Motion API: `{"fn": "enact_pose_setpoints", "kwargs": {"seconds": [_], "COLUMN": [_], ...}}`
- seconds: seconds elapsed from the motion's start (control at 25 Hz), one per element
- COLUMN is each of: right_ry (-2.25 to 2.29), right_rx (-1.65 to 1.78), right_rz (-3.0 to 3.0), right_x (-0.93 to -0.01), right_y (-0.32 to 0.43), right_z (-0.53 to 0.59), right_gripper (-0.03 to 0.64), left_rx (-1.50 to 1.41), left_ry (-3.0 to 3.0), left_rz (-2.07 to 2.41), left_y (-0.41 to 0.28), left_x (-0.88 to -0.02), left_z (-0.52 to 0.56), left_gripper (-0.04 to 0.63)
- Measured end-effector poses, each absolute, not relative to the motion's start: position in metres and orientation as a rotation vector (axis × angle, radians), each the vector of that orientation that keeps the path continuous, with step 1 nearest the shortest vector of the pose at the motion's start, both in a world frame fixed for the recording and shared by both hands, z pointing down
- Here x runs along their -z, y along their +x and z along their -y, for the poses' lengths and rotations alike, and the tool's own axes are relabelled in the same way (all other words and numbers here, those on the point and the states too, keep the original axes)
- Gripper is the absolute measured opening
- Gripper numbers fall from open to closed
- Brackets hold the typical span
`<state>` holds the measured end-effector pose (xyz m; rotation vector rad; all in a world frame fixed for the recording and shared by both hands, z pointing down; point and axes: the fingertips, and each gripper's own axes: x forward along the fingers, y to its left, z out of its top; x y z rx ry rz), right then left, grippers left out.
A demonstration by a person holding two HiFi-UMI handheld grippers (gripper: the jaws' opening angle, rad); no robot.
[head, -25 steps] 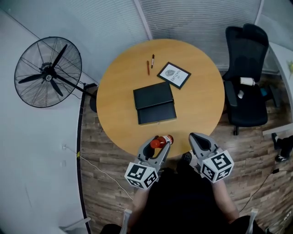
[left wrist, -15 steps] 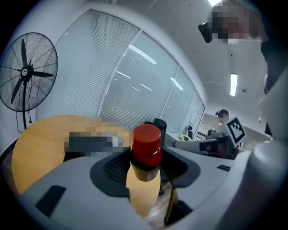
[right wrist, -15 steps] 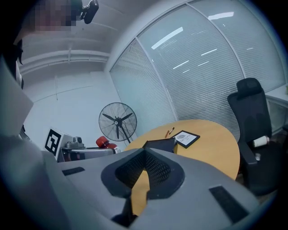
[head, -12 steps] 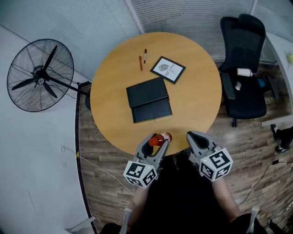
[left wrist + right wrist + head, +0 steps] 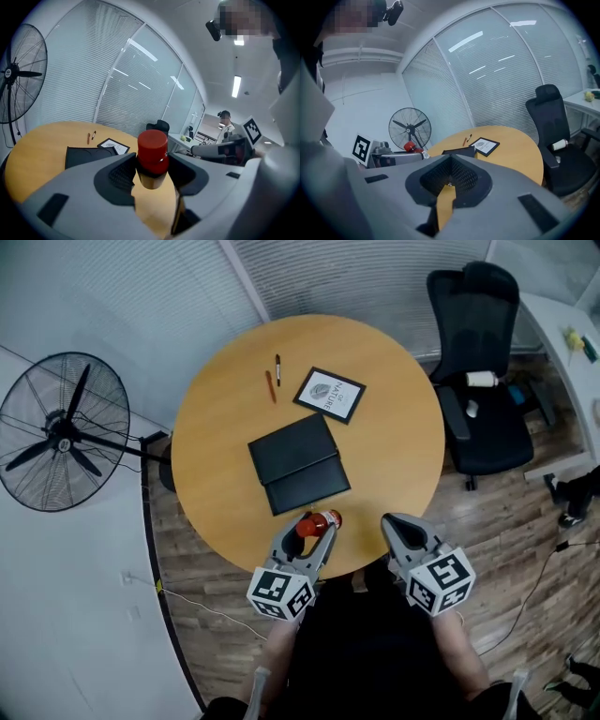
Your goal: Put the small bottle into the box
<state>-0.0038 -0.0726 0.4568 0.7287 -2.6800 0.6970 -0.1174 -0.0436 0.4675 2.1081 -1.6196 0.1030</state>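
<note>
A small bottle (image 5: 317, 522) with a red cap lies crosswise between the jaws of my left gripper (image 5: 312, 529), which is shut on it over the near edge of the round wooden table (image 5: 398, 442). In the left gripper view the bottle (image 5: 152, 153) stands cap-up between the grey jaws. The black box (image 5: 298, 463) lies flat in two halves at the table's middle, just beyond the bottle. My right gripper (image 5: 394, 525) hovers to the right at the table's edge, its jaws closed together with nothing in them (image 5: 446, 188).
Two pens (image 5: 273, 378) and a black-framed card (image 5: 330, 395) lie on the far half of the table. A black office chair (image 5: 478, 381) stands at the right, a standing fan (image 5: 58, 432) at the left. Wooden floor surrounds the table.
The view has shifted forward, so the table sits lower and nearer. Both grippers now reach over the table's near edge, the left still holding the bottle.
</note>
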Motion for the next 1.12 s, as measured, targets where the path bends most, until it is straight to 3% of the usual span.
{"fn": "enact_pose_setpoints", "kwargs": {"seconds": [1.12], "right_ry": [1.137], "right_rx": [-0.753], "right_rz": [2.445], "right_x": [-0.483], "right_y": [-0.015], "right_z": [0.072], "right_gripper": [0.009], "left_rx": [-0.463], "left_ry": [2.281], "left_rz": [1.347], "left_y": [-0.168], "left_x": [-0.59], "left_z": [0.125], "left_gripper": [0.209]}}
